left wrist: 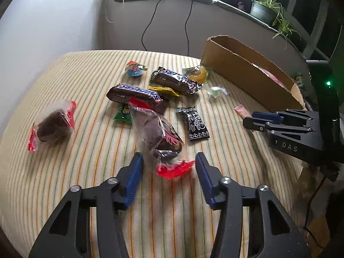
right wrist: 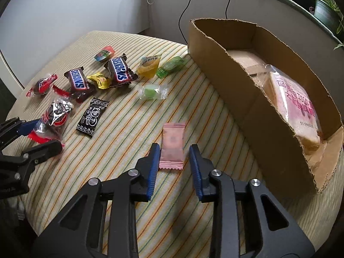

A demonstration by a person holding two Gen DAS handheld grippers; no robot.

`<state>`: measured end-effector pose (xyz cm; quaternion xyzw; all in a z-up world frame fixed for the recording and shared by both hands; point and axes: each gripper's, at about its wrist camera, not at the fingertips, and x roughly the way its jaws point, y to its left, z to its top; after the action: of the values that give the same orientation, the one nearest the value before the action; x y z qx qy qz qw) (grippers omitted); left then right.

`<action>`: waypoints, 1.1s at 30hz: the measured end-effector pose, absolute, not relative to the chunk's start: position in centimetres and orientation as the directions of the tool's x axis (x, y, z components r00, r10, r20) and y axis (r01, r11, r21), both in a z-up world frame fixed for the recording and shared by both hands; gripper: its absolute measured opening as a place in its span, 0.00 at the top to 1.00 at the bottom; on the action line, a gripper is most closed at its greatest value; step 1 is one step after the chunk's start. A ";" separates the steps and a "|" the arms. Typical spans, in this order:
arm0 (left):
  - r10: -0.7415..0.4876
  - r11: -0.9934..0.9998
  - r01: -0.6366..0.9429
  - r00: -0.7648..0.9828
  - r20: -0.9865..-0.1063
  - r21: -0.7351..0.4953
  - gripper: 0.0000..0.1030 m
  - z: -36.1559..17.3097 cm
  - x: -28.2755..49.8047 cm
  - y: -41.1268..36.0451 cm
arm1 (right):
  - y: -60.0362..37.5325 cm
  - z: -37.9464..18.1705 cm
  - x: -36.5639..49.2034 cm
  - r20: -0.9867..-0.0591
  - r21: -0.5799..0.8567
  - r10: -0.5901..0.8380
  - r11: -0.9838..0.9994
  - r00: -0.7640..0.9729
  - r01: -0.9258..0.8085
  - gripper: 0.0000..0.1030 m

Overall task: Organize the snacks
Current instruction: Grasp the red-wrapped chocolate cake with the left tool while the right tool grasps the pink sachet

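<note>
My left gripper (left wrist: 168,161) straddles the near end of a clear-wrapped brown cake with red ends (left wrist: 160,137). Its left pad brushes the wrapper and the right pad stands just off the red tail, so it is open. My right gripper (right wrist: 175,150) sits around the near half of a pink sachet (right wrist: 173,144) lying flat on the striped cloth (right wrist: 129,129). A gap shows on the sachet's right side, so this gripper is open too. Two Snickers bars (left wrist: 137,95) (left wrist: 174,81), a black sachet (left wrist: 193,123) and a second wrapped cake (left wrist: 53,126) lie further out.
A cut-down cardboard box (right wrist: 247,99) stands to the right with a pink bread pack (right wrist: 298,107) inside. Small candies lie near it: green (right wrist: 150,91), yellow (right wrist: 100,80), a jelly cup (right wrist: 148,67). Cables and potted plants (left wrist: 266,8) are behind the table.
</note>
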<state>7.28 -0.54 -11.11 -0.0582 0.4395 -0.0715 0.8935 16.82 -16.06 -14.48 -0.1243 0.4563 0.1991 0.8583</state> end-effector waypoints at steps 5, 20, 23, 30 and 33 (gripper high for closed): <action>-0.211 0.975 0.078 0.618 -0.757 -0.208 0.56 -10.7 7.1 0.0 | -16.1 -14.3 16.6 -0.834 -0.040 0.224 0.887 0.505 -0.460 0.77; -0.135 0.990 0.043 0.605 -0.784 -0.137 0.61 -11.1 10.0 0.5 | -15.8 -14.4 16.7 -0.839 -0.039 0.222 0.886 0.497 -0.462 0.77; -0.137 0.990 0.049 0.610 -0.780 -0.136 0.64 -11.2 9.7 0.6 | -15.7 -14.4 16.8 -0.840 -0.037 0.225 0.884 0.493 -0.467 0.77; -0.159 0.986 0.057 0.622 -0.767 -0.158 0.66 -10.6 9.0 0.8 | -16.0 -14.4 16.7 -0.839 -0.015 0.243 0.884 0.487 -0.467 0.79; -0.167 0.984 0.060 0.630 -0.758 -0.167 0.66 -10.1 8.7 0.7 | -16.3 -14.1 16.4 -0.834 -0.005 0.253 0.885 0.490 -0.466 0.79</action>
<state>8.70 0.74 -10.09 -0.0630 0.4253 -0.0630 0.9006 16.42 -16.31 -14.14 -0.1156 0.4594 0.2101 0.8552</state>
